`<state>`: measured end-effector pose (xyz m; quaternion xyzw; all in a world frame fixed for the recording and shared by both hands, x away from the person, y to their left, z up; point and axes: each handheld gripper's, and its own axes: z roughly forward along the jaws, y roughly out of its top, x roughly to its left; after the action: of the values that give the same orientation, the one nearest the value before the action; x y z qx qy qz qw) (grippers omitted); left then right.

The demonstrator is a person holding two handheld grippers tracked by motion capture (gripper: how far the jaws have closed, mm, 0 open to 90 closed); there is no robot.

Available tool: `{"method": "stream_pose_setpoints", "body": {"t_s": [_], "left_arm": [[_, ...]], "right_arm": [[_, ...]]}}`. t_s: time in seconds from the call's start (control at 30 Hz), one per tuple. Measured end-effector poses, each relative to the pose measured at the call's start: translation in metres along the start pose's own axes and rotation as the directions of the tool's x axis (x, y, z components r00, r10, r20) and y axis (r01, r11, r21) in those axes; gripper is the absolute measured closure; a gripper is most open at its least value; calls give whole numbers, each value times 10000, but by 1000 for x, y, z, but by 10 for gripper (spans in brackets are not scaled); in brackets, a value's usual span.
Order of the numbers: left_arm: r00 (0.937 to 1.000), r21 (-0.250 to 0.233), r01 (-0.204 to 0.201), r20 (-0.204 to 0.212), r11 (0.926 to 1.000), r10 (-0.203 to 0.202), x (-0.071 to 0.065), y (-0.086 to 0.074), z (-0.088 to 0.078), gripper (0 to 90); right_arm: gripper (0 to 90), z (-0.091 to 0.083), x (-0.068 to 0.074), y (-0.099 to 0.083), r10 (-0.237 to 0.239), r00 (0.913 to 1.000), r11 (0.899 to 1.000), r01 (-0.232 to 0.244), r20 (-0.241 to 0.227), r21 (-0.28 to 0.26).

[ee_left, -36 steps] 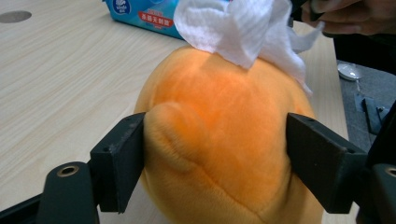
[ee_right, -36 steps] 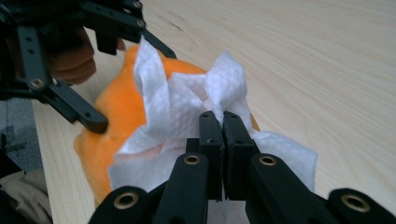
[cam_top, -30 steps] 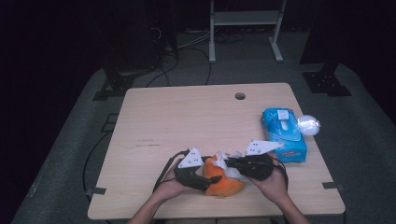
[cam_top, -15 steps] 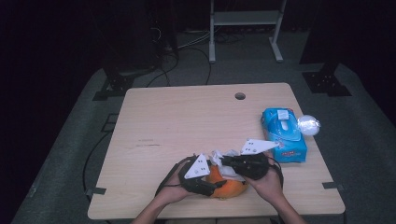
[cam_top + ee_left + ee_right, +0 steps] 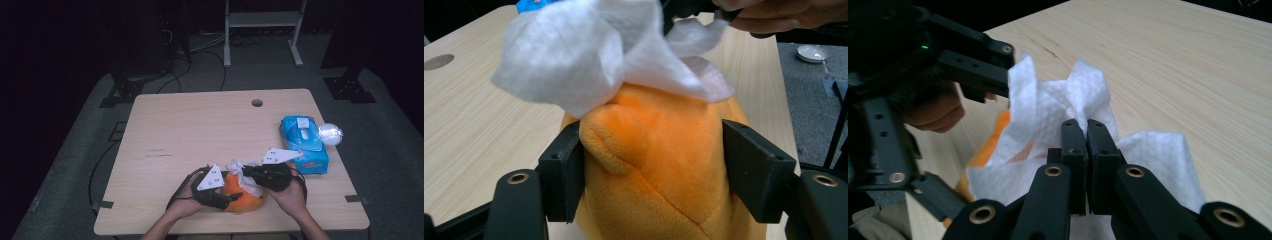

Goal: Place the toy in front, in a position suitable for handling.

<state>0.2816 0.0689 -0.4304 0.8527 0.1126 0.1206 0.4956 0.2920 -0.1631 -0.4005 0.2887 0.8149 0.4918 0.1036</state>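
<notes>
Orange plush toy (image 5: 243,196) sits near the front edge of the tabletop (image 5: 200,130), a bit right of its middle. Soft, fuzzy pile, rounded and lumpy body, bright orange all over; the left gripper view shows a stitched seam running down it and a puffy fold bulging on one side. Cannot tell what figure it is.

Left gripper (image 5: 651,170) is clamped on the plush toy: both black pads press into its sides and the fabric bulges around the left pad. Its jaws have just been closing, with the toy between them.

White wipe (image 5: 1058,120) is draped over the top of the plush toy, crumpled, thin, with an embossed texture, its corners sticking up. Orange shows through under it in the right gripper view.

Right gripper (image 5: 1087,131) has its jaws pressed together, pinching a bunch of the white wipe at the tips, just above the toy. In the high view the two grippers meet over the toy, left gripper (image 5: 220,192) at its left side, right gripper (image 5: 250,174) coming from the right.

Blue wipes pack (image 5: 303,145) lies near the right edge of the tabletop, with a crumpled clear wrapper (image 5: 330,134) touching its far right side. A round cable hole (image 5: 257,103) sits near the back edge.
</notes>
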Motion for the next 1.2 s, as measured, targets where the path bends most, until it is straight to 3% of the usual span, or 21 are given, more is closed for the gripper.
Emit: {"method": "stream_pose_setpoints", "body": {"t_s": [0.13, 0.37, 0.53, 0.6, 0.73, 0.9, 1.0, 1.07, 1.1, 1.2], "left_arm": [[9994, 70, 331, 27, 9994, -331, 5, -3, -2, 317], [9941, 125, 1087, -3, 9940, -1087, 18, -12, -6, 317], [9902, 140, 1388, -174, 9902, -1386, 22, -14, -5, 314], [9886, 162, 1499, -195, 9886, -1496, 24, -16, -5, 310], [9838, -107, 1786, -118, 9839, -1787, 27, -15, -7, 270], [9865, -815, 1627, -49, 9833, -1637, 30, -11, -15, 240], [9908, -1361, 1251, -344, 9828, -1308, 29, -8, -22, 296], [9927, -1296, 1056, -439, 9859, -1121, 28, -8, -21, 355], [9943, -862, 773, -665, 9933, -831, 24, -10, -15, 382], [9928, -545, 804, -849, 9953, -848, 23, -12, -11, 422]], "right_arm": [[873, 1, -3, -2, -94, 9999, 9999, 93, 88, 86], [874, -6, -18, -14, 323, 9985, 9990, -336, 438, 288], [873, -8, -7, -11, 165, 9998, 9997, -166, 55, 152], [873, -5, 3, -9, -305, 9995, 9991, 305, 4, 294], [873, -3, -5, -13, -116, 9998, 9993, 110, 147, 357], [871, -2, -13, -16, 69, 9991, 9995, -82, 418, 307], [870, 1, -20, -17, 250, 9982, 9993, -264, 537, 253], [870, 1, -22, -17, 279, 9981, 9994, -291, 552, 201], [870, 2, -24, -17, 342, 9977, 9992, -353, 580, 178], [871, 0, -18, -15, 139, 9978, 9998, -150, 653, 153]]}}
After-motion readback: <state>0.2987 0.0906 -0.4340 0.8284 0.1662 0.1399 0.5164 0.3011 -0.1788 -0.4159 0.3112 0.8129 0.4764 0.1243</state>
